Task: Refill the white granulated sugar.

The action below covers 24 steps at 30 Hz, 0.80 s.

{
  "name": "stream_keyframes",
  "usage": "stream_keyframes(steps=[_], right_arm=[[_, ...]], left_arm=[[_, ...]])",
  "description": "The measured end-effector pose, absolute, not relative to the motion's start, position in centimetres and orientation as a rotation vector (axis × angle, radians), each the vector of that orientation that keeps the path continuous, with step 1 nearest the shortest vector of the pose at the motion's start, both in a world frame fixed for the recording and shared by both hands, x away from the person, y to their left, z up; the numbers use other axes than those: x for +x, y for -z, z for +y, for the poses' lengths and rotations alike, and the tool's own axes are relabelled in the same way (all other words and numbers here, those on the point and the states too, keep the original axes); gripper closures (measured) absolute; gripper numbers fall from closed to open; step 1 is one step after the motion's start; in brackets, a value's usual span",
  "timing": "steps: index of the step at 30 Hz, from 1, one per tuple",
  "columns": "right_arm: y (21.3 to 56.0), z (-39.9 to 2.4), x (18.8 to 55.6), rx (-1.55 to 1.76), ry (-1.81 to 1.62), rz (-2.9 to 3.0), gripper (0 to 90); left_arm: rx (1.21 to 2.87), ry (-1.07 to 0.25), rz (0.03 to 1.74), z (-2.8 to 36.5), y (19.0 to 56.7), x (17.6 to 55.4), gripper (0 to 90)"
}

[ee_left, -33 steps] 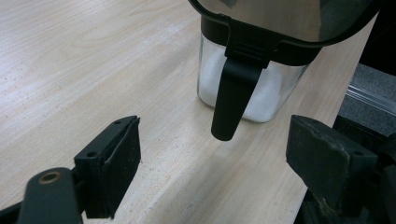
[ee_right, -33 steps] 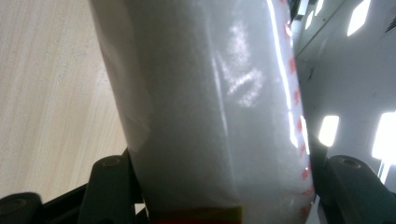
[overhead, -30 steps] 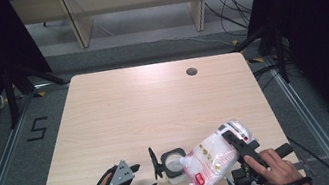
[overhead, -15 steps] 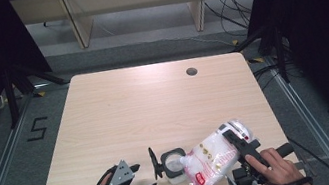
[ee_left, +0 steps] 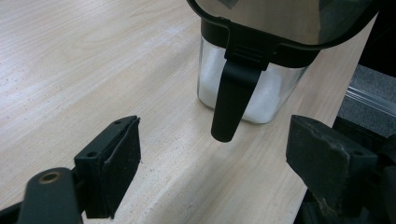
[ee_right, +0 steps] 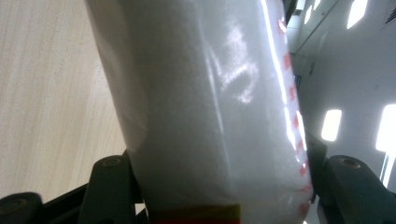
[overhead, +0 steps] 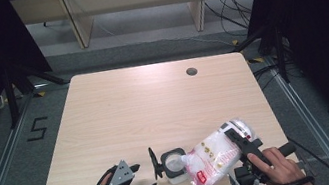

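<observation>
A small glass jar (overhead: 173, 165) with a black rim stands near the table's front edge, white grains inside and its black flip lid (overhead: 154, 162) standing open. My right gripper (overhead: 238, 145) is shut on a clear plastic bag of white grains (overhead: 213, 158) with red print, tilted so its lower end lies over the jar's mouth. In the right gripper view the bag (ee_right: 210, 116) bulges between my jaws. My left gripper (overhead: 141, 180) rests open just left of the jar. In the left gripper view the jar (ee_left: 252, 88) and its hanging lid tab (ee_left: 231, 102) lie just ahead of the gripper (ee_left: 215, 163), apart from it.
The light wooden table (overhead: 154, 104) stretches away bare, with a round cable hole (overhead: 192, 71) at the back right. The jar and both hands sit close to the front edge. Beyond the table are a shelf frame (overhead: 138, 5) and dark curtains.
</observation>
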State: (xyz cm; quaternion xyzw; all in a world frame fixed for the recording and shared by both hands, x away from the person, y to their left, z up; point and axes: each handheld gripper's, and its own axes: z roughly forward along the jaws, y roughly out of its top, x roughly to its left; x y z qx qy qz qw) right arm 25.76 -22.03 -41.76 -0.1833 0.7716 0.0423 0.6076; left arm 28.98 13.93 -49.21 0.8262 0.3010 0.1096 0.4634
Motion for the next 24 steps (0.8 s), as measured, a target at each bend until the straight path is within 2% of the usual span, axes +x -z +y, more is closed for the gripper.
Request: stream_keyframes(steps=[24], right_arm=[[41.77,-22.12,25.76,-0.414,-0.111,1.786,43.1]], left_arm=[[2.032,-0.272,0.737,13.95,49.18,28.99,17.4]])
